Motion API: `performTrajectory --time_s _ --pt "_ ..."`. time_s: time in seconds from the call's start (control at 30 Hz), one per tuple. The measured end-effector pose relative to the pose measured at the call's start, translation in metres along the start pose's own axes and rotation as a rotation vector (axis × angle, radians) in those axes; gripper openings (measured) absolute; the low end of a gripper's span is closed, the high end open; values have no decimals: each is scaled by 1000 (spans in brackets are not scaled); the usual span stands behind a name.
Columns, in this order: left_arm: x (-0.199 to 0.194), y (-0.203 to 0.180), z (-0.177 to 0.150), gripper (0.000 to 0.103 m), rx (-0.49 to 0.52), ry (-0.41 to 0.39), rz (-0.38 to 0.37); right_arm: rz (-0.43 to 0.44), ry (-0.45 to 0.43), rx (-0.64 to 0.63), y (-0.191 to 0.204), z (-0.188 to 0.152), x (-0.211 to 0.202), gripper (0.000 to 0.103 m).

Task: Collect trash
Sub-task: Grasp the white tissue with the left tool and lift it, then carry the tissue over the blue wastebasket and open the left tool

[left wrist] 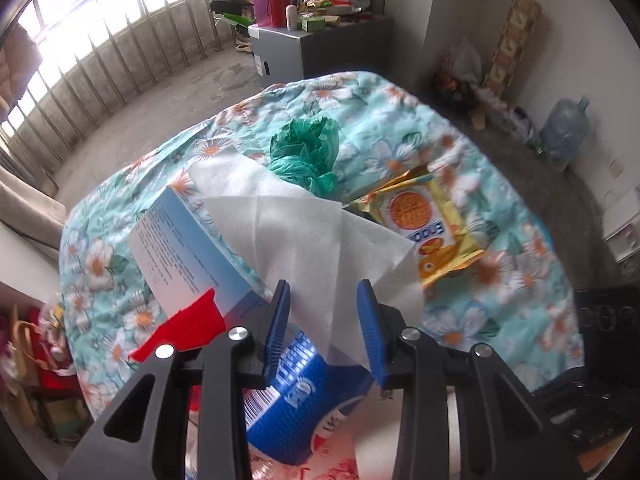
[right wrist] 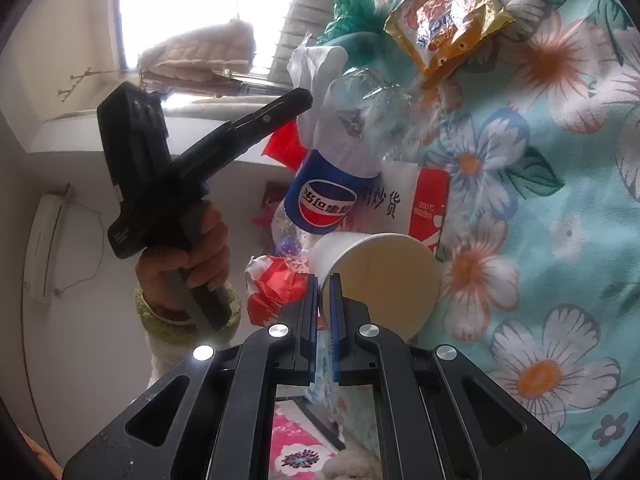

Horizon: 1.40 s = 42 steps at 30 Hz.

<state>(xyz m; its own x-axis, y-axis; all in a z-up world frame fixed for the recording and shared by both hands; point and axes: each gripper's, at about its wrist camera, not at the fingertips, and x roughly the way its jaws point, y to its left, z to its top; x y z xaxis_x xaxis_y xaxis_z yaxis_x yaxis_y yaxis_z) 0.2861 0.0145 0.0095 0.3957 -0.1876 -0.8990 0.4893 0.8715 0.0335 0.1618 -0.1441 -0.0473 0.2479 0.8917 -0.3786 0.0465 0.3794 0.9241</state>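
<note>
We see a matt paper cup [right wrist: 380, 280] pinched in our right gripper [right wrist: 328, 312]. Ahead lie a clear plastic bottle [right wrist: 340, 168] with glossy label, a shiny foil wrapper [right wrist: 444, 20], and soft quilted cloth [right wrist: 560, 200].

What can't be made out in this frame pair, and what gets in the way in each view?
- Left wrist view: the Pepsi bottle is mostly covered by the white tissue and the left hand-held gripper.
- Left wrist view: print on the blue-white box is too small to read.
- Right wrist view: the paper cup hides its own inside; the right hand-held gripper pinches its rim.
- Right wrist view: no trash bin is visible.
</note>
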Motion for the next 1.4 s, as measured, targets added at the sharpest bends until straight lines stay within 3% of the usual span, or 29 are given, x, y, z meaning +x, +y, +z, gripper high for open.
performTrajectory --time_s 0.1,0.33,0.43,1.07,1.4 --pt "9 1 3 33 1 17 34 7 -1 2 -2 2 0 4" --pt "2 16 2 8 -63 -10 18 23 -4 2 -5 2 -7 4" --pt "-2 17 0 3 -71 -29 18 22 -5 -1 -5 1 -5 4" --pt "-81 25 -13 1 -89 -264 29 49 -41 -52 6 1 -11 1" --pt "-118 20 -21 1 -101 -339 -2 68 -89 -73 15 0 -12 1"
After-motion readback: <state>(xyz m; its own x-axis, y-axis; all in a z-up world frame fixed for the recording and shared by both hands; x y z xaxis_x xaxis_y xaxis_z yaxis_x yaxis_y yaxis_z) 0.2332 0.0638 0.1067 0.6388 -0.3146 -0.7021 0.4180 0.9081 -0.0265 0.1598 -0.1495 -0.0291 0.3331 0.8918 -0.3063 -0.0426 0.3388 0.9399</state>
